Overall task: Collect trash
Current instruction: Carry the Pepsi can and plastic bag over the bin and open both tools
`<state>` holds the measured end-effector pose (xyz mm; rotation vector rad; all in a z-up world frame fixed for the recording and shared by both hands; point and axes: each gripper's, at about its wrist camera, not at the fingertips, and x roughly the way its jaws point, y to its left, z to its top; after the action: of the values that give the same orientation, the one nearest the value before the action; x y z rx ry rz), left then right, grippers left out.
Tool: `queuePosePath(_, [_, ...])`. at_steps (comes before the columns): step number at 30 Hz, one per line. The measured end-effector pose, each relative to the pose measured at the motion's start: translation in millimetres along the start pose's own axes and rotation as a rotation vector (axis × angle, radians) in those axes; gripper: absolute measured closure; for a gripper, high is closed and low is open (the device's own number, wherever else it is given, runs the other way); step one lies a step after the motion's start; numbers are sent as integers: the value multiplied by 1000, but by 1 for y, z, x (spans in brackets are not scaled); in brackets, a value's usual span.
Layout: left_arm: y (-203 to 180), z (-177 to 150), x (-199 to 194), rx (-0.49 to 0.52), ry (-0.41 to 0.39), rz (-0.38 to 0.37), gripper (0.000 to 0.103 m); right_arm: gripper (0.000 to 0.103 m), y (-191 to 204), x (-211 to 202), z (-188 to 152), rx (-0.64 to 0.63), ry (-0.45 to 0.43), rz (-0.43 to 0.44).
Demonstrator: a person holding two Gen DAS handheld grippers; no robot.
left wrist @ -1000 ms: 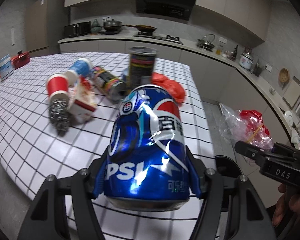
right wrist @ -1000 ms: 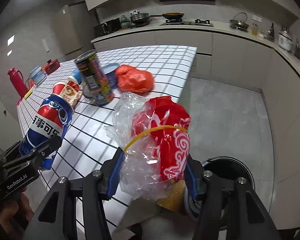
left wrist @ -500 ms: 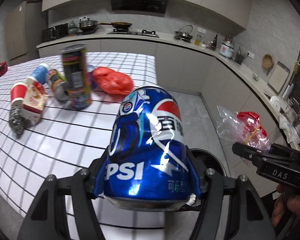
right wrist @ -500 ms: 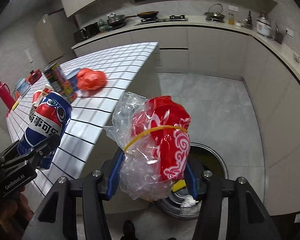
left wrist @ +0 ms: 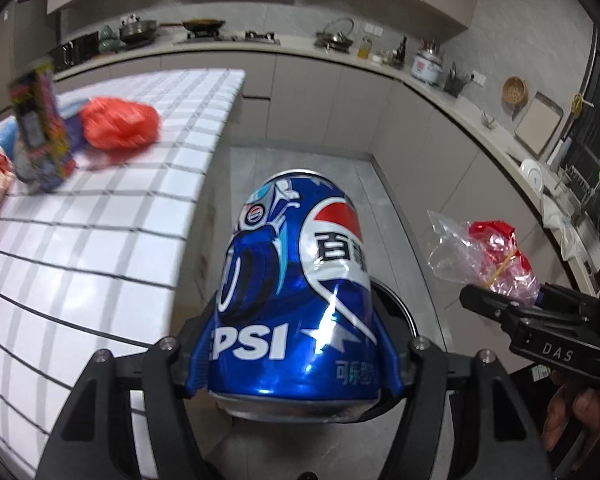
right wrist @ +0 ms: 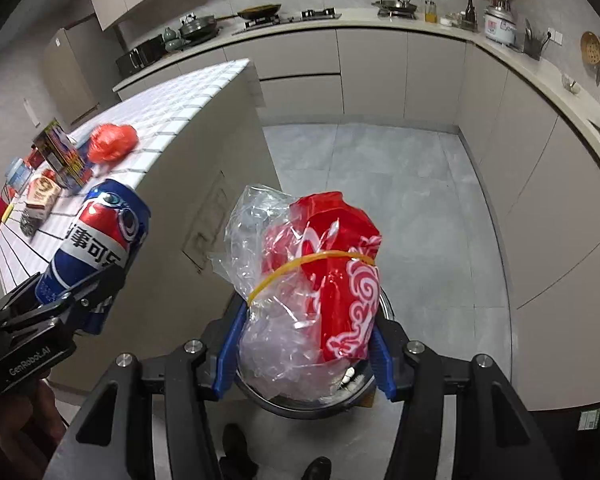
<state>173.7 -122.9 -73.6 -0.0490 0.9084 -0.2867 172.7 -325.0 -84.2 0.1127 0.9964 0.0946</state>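
Left wrist view: the left gripper (left wrist: 294, 354) had its fingers clamped on a blue Pepsi can (left wrist: 296, 292), held past the bench (left wrist: 112, 216) edge, above the floor. The can was glossy and undented; it read "PSI", the first letters cut off by a blue finger pad, plus Chinese characters. It hid most of the bin (left wrist: 396, 312) behind it. The trash left on the bench was motion-blurred; an orange bag (left wrist: 118, 122) showed.

Right wrist view: the right gripper (right wrist: 302, 354) had its fingers clamped on a plastic bundle (right wrist: 308, 292), clear film over red with white swirls, bound by a yellow rubber band, above the bin (right wrist: 284, 402). The left gripper body read "GenRobot.AI".
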Motion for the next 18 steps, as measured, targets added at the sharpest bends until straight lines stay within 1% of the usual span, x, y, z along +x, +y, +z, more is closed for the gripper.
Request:
queuePosePath(7, [-24,-21,31,1,83,-25,36,46,-22,40,-23,-48,83,-6])
queuePosePath(8, [-26,-24,36,9,89,-47,36,46,-25,44,-27,-53,94,-5])
queuePosePath(9, [-29,-28,43,14,105,-49,36,46,-28,49,-31,-59,103,-2])
queuePosePath(12, [-33,-34,58,12,141,-55,36,46,-32,60,-38,-94,130,-3])
queuePosePath(14, [-35,-36,65,6,150,-54,36,46,-34,69,-40,-120,147,-5])
queuePosePath(17, [-34,-40,79,-18,170,-78,36,46,-39,85,-44,-168,175,-7])
queuePosePath(18, [-34,-41,85,-21,185,-76,36,46,-41,89,-45,-183,184,-6])
